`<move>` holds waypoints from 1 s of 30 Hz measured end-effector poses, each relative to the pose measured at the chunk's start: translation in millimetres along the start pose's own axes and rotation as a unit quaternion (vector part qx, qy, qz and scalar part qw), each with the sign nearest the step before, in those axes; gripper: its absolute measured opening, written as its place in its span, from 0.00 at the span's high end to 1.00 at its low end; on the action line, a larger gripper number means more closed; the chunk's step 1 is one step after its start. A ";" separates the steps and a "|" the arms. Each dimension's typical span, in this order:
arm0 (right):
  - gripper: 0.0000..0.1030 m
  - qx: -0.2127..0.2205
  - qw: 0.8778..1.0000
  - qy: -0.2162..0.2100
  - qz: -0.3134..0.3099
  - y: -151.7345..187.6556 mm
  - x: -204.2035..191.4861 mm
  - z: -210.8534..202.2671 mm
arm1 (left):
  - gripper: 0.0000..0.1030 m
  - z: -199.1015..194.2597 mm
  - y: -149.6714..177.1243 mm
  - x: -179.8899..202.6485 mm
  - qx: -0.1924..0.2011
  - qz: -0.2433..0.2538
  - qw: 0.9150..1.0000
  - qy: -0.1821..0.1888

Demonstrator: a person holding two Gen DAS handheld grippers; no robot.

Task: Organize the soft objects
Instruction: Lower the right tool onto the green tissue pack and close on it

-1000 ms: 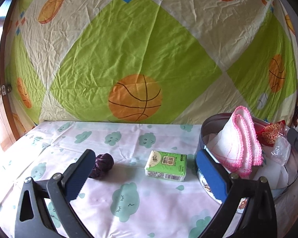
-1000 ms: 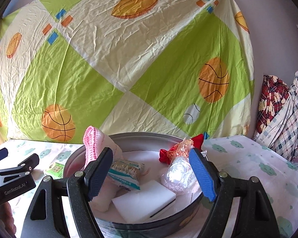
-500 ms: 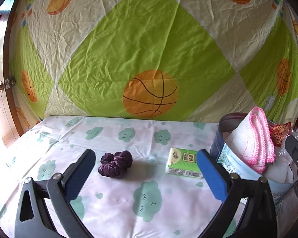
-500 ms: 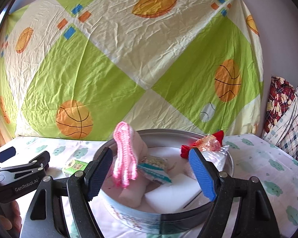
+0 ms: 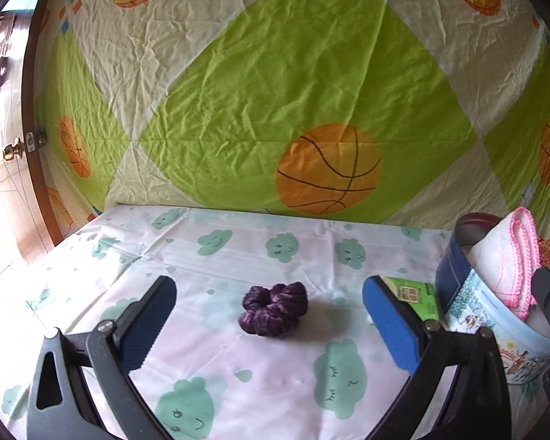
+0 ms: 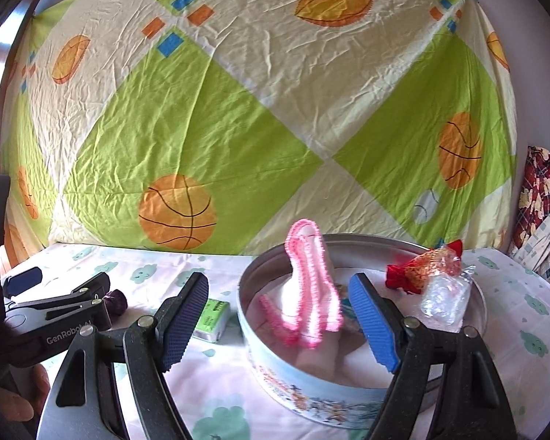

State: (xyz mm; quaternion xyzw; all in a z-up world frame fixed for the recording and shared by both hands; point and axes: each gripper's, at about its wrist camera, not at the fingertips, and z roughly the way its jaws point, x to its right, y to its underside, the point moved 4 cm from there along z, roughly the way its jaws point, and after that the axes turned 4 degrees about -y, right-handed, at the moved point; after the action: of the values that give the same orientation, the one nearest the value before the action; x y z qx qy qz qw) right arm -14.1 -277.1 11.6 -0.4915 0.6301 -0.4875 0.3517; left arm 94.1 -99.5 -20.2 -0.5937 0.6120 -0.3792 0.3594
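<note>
Change since earlier: left wrist view has swung leftward; the purple scrunchie (image 5: 275,308), once by the left finger, now sits centred between the jaws, and the tin has slid to the right edge.
Left view, gripper: left gripper (image 5: 269,324) has its jaws spread wide and empty, hovering short of the scrunchie without touching it.
Left view, target: scrunchie lies alone on the cloud-print surface (image 5: 238,253), with the green tissue pack (image 5: 414,295) just beside the right finger and next to the tin.
Left view, handling: I judge the scrunchie very light, soft and springy; it will squash rather than slip, so pinching across its bunched middle should hold.
Left view, container: round tin (image 5: 495,333) at the right, a pink-edged cloth (image 5: 506,267) standing up out of it.
Right view, gripper: right gripper (image 6: 278,321) also has jaws wide apart and grips nothing, poised at the tin's near rim.
Right view, container: tin (image 6: 311,392) holds the pink-edged cloth (image 6: 308,286) upright, a red-and-gold wrapped sachet (image 6: 421,269) and a clear crinkled plastic bag (image 6: 445,299) toward the right; other contents are partly hidden.
Right view, outside tin: tissue pack (image 6: 212,317) and scrunchie (image 6: 115,300) remain on the surface.
</note>
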 end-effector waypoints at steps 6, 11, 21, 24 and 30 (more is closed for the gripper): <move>0.22 -0.017 0.999 -0.038 -0.011 1.2 -29.6 9.9 | 0.00 21.0 -2.5 -41.0 -0.020 -0.025 0.999 -0.030; 0.22 -0.053 0.996 -0.073 -0.016 4.3 -56.1 27.3 | 0.00 35.1 -5.4 -69.1 -0.025 -0.025 0.997 -0.070; 0.22 -0.166 0.980 -0.108 0.027 21.2 -87.6 78.2 | 0.00 50.9 -4.9 -109.0 -0.057 -0.078 0.991 -0.090; 0.22 -0.202 0.974 -0.092 0.047 29.1 -83.9 96.9 | 0.00 51.0 -4.8 -109.9 -0.060 -0.081 0.991 -0.089; 0.22 -0.235 0.969 -0.065 0.050 33.9 -87.6 126.6 | 0.00 50.4 -4.4 -108.1 -0.062 -0.080 0.991 -0.087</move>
State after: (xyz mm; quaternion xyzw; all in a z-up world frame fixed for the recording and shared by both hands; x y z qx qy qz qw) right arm 117.0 -225.4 -59.2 -0.5591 0.7265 -0.2747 0.2901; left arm 145.0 6.7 -40.3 -0.6923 0.5515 -0.3149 0.3425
